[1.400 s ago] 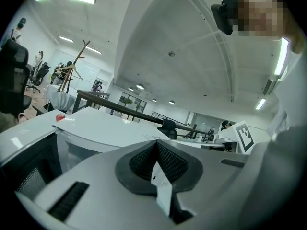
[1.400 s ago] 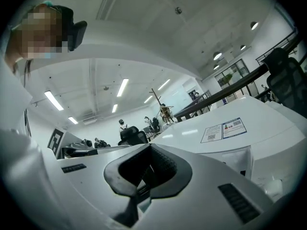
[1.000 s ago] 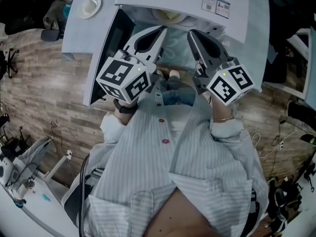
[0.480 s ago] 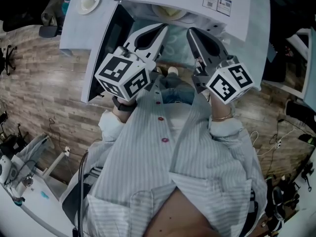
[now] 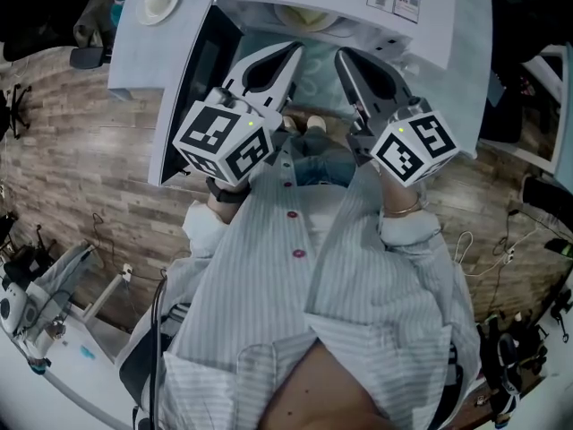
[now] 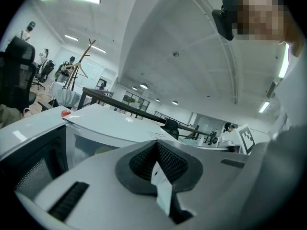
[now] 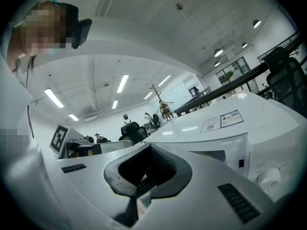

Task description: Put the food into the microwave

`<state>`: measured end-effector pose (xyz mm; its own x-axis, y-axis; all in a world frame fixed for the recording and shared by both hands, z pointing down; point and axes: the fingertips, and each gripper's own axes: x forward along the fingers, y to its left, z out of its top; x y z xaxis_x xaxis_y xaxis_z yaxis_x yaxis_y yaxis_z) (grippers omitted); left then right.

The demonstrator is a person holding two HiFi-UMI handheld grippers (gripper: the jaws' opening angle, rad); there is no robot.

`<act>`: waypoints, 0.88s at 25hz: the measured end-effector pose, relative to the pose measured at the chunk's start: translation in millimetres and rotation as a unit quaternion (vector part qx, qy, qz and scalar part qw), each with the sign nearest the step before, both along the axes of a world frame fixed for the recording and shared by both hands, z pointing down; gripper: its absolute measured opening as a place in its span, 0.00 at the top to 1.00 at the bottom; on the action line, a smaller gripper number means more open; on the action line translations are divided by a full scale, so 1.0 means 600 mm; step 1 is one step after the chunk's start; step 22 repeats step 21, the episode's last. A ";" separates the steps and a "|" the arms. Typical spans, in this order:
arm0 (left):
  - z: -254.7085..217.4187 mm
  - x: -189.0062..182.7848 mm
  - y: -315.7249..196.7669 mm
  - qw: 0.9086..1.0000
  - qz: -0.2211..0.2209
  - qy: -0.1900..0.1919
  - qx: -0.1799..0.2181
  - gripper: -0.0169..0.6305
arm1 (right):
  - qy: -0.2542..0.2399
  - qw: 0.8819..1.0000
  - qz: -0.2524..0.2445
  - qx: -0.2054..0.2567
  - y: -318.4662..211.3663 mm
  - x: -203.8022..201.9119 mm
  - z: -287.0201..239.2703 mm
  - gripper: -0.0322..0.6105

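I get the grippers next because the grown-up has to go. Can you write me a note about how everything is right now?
Left gripper: shut, empty, held in front of the microwave.
Right gripper: shut, empty, beside the left one.
The door is swung open to the left. A pale dish with something yellowish sits inside.
A small white dish is on the table left of the microwave; what is in it is unclear.
Done: the food seems to be inside already.
Left: probably just closing the door.
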<state>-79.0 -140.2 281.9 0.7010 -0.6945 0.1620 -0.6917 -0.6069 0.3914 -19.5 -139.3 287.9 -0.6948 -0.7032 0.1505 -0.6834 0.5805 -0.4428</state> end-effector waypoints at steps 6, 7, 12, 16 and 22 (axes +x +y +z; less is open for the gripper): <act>0.001 0.004 0.003 1.000 0.004 -0.001 -0.002 0.96 | -0.004 1.000 0.003 -0.009 0.001 0.000 0.006 0.90; 0.001 0.005 0.003 1.000 0.005 0.000 -0.002 0.96 | -0.004 1.000 0.004 -0.010 0.001 0.001 0.007 0.90; 0.003 0.005 0.004 1.000 0.006 0.000 -0.002 0.96 | -0.006 1.000 0.007 -0.011 0.002 0.003 0.010 0.90; 0.004 0.005 0.005 1.000 0.007 0.000 -0.003 0.96 | -0.007 1.000 0.007 -0.012 0.002 0.002 0.008 0.90; 0.009 0.006 0.002 1.000 0.018 -0.001 -0.012 0.96 | -0.013 1.000 0.005 -0.014 0.001 -0.003 0.008 0.90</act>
